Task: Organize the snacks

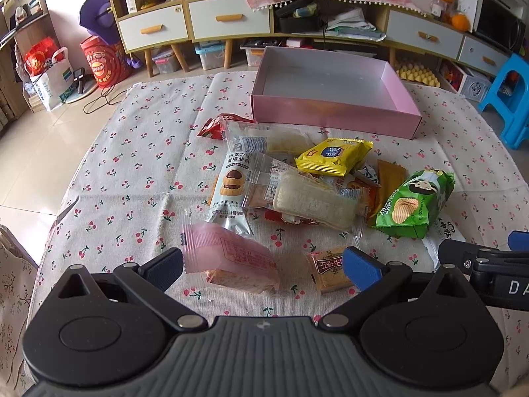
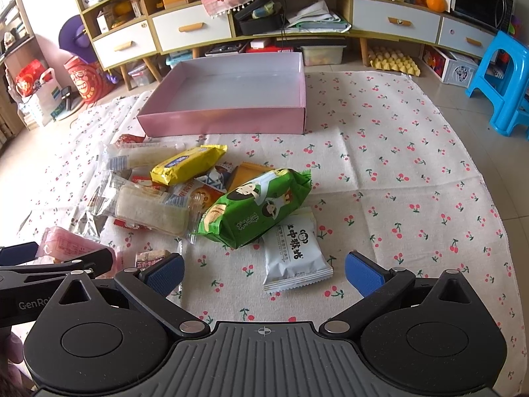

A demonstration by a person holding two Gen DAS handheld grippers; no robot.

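Ribbed gripper (image 1: pixel 263 269) over crinkly pink packet (image 1: pixel 231 261).

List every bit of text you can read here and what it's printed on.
"GenRo", cut off: left gripper.
"DA", cut off: right gripper.
"五香牛肉": small tan packet.
"巧克力": chocolate tart packet.
Pink packet, green chip bag, yellow packet: print unreadable.
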